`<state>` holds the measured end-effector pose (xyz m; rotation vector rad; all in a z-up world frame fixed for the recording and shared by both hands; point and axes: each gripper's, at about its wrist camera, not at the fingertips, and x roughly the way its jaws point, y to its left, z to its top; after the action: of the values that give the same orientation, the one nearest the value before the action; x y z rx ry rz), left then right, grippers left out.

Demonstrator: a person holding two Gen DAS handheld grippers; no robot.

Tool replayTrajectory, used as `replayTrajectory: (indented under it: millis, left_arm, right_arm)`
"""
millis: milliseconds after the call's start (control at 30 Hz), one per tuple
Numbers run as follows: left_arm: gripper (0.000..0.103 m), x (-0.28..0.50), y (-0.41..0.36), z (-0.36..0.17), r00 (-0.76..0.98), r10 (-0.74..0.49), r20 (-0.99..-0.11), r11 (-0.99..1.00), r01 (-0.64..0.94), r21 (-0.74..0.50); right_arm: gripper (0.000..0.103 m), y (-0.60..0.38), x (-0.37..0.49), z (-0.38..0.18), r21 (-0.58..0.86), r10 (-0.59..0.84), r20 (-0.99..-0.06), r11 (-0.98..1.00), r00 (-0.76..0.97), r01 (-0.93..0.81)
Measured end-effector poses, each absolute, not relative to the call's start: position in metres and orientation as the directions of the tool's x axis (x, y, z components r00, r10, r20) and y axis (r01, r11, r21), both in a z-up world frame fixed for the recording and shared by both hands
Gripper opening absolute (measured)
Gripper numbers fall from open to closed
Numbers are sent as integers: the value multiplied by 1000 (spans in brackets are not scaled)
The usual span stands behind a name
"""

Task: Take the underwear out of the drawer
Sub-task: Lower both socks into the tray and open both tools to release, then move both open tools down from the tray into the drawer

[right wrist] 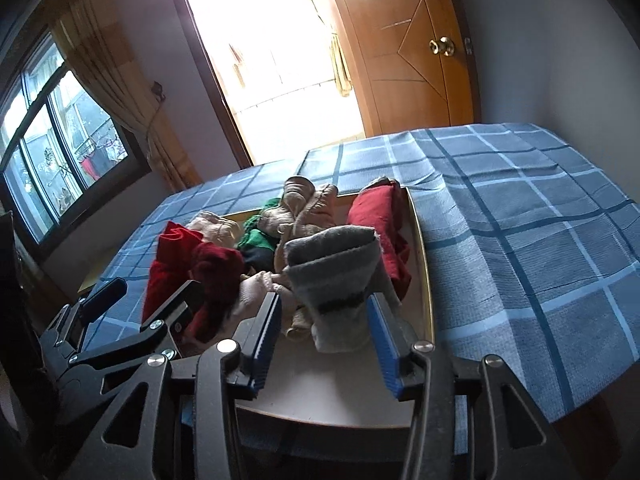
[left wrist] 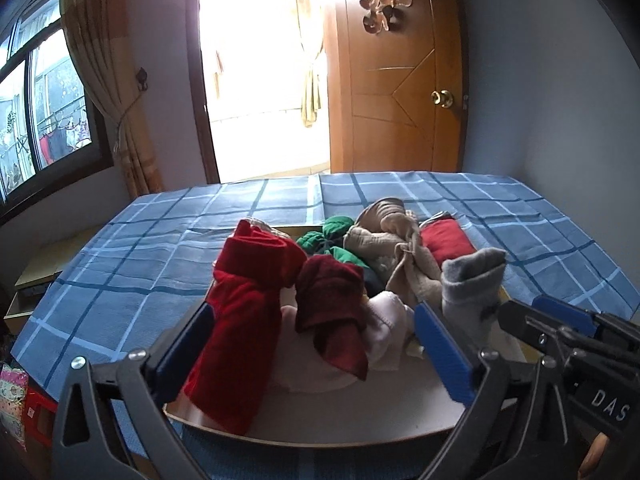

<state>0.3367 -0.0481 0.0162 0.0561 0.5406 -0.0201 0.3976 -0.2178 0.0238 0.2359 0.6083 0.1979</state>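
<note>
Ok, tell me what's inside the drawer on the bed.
The drawer holds rolled garments: red, dark red, green, beige, grey, pale pink, and another red one at the far right. Anything beneath the pile is covered.

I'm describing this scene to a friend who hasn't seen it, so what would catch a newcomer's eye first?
First, the pile of rolled garments in the open drawer on the blue checked bedspread: a bright red roll at the left, a grey one at the right. Next, the glaring sunlit doorway behind the bed, beside the wooden door. Both hand-held grippers, left and right, frame the garments with jaws apart.
</note>
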Motion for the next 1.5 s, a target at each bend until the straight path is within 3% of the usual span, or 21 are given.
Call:
replayTrajectory:
  millis: [433,700,1167,1500]
  left_arm:
    - [101,291,-45,6,833,-81,-547,988,139,66]
    - [101,259,-37,-30,766,-123,-631,972,220,78]
    - [101,235,-40,-93,578,-158,-801,935,348,67]
    - [100,254,-39,-126,462,-164,-872,954,299,-21]
  right_arm:
    - [48,-227,349,24,291,280,-507,946,815,-143]
    - [48,-246,298,10,246,258,-501,958,826,-150]
    - [48,-265,278,-90,184,210,-759,977,617,-106]
    - [48,-251,299,-143,99,147,-896,986,419,-134]
